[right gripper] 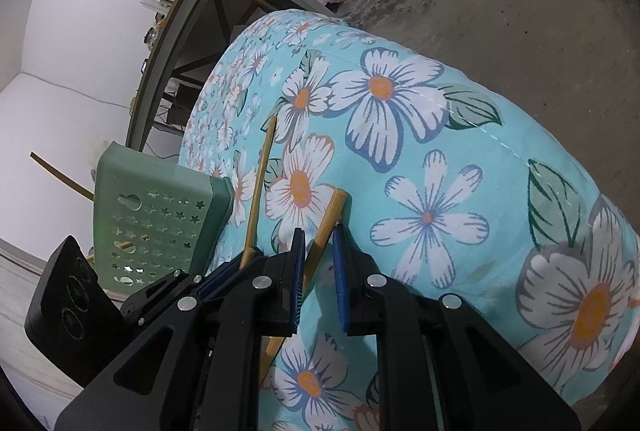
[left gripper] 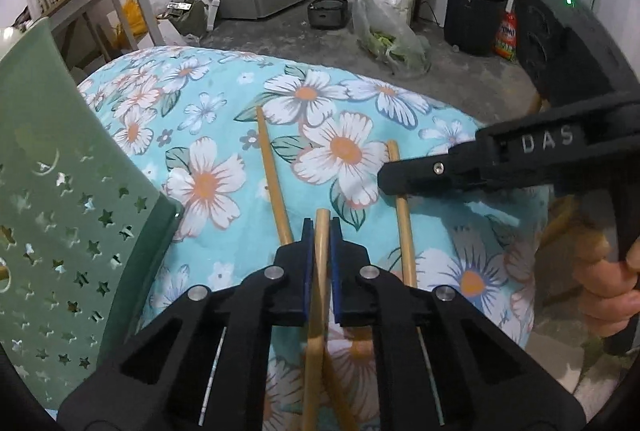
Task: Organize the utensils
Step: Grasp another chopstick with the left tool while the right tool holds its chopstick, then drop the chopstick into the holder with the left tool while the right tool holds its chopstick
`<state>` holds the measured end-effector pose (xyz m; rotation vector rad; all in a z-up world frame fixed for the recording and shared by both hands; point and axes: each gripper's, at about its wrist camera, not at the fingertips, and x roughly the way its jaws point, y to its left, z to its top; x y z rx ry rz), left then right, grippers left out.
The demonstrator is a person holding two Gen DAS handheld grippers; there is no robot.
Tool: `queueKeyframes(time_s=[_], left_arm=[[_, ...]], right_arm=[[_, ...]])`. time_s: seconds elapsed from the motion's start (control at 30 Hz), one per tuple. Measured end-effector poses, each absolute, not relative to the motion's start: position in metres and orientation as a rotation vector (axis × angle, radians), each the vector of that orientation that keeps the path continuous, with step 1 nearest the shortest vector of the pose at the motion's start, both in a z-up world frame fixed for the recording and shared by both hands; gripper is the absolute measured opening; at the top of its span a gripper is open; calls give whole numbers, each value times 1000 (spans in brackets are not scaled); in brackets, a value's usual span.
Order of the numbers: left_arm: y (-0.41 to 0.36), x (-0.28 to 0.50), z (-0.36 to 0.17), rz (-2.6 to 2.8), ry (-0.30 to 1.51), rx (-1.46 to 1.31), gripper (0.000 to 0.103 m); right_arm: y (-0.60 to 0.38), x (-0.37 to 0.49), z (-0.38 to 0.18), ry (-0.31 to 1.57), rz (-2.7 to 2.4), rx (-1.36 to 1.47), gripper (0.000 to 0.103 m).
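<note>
The left gripper [left gripper: 321, 227] is clamped on 1 pale wooden chopstick [left gripper: 320, 271], likely to move it to the green star-punched plastic holder [left gripper: 60, 191] beside it. The right gripper [right gripper: 318, 235] pinches another chopstick [right gripper: 326, 223] on the floral blue cloth [right gripper: 440, 191]; 1 more [left gripper: 272, 171] lies loose.

Chopsticks [left gripper: 321, 251] – smooth matt wood; holder [left gripper: 60, 191] – matt green plastic; tablecloth [left gripper: 224, 103] – soft floral cloth.

right gripper [right gripper: 318, 231] around chopstick [right gripper: 326, 219], floral cloth [right gripper: 420, 159]
</note>
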<state>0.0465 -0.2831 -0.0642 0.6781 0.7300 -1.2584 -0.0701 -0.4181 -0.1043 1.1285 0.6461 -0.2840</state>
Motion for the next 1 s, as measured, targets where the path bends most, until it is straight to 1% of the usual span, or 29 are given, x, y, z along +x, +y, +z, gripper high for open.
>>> queueKeyframes(time_s=[0.23,0.43,0.63,1.0], left_arm=[[-270,56,-48,-1252,743,579,6],[-252,59,-24,-1229,712,496,6],[-219,63,19,-1196,648,378,6],[-154,74,113,-1112,504,192,6]], right_arm=[[-421,-72,-108,630,-269,1164,13],[-424,-73,-109,616,-256,1198,12],[-425,-76,-101,589,-248,1204,11],[-424,-82,-64,512,-243,1144,8]])
